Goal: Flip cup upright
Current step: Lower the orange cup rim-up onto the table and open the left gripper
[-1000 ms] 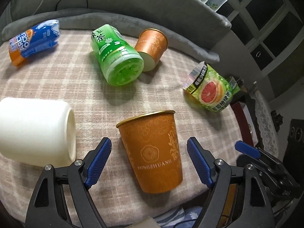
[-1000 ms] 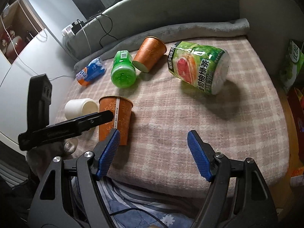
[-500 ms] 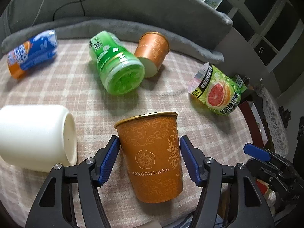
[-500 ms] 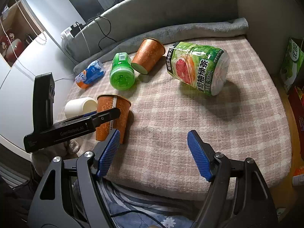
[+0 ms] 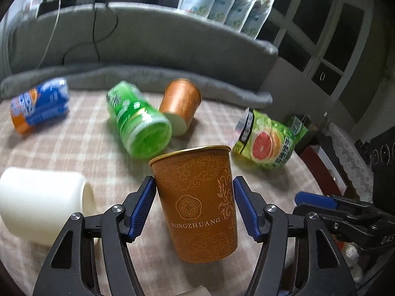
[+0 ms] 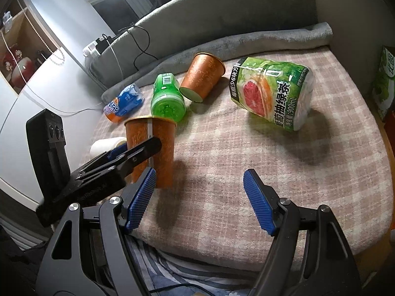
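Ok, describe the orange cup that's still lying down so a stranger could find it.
Look at the back of the checked blanket, near the grey cushion. The lying orange cup rests beside the green bottle; the other orange cup stands upright in the left gripper.

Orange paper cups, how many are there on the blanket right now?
2: one orange cup upright between the left gripper pads, another orange cup on its side beside the green bottle.

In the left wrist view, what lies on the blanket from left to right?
White cup → blue-and-orange pouch → green bottle → lying orange cup → grapefruit tea pack. Left out: the upright orange cup in the left claw.
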The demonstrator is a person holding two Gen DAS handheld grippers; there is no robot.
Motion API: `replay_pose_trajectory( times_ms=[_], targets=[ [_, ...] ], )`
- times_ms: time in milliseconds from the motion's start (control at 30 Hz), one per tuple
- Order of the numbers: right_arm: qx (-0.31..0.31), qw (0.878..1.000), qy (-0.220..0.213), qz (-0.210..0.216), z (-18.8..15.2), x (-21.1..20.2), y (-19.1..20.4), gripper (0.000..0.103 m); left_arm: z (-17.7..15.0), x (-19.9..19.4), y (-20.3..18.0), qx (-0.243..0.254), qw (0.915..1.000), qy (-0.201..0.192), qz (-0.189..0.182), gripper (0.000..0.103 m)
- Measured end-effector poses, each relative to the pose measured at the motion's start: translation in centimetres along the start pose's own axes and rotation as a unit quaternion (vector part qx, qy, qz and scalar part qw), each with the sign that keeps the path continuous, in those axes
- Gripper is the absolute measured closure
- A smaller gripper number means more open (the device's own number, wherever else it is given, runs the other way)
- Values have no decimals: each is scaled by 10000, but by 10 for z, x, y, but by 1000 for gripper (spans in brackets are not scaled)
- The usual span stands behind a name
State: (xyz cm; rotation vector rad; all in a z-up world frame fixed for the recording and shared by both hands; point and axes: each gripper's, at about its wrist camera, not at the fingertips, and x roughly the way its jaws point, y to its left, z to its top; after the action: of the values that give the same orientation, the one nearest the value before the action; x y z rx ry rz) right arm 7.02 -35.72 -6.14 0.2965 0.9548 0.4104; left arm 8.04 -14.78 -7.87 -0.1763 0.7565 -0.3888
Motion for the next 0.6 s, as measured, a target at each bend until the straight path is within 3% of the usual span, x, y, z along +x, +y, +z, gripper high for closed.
replay_pose_trajectory(
  times_ms=[200,333,600],
  targets=[
    [138,9998,-156,-75,-1,-5,-9,27,-4,5,-22,763,9910,-869,673,39],
    [213,9992,-303,-139,-2,-13,-13,27,-11,22,-20,867,9924,-546,681,40],
    [234,9987,-419,-157,-3,-20,-12,27,-20,3,-18,910,9926,-575,559,41]
  ],
)
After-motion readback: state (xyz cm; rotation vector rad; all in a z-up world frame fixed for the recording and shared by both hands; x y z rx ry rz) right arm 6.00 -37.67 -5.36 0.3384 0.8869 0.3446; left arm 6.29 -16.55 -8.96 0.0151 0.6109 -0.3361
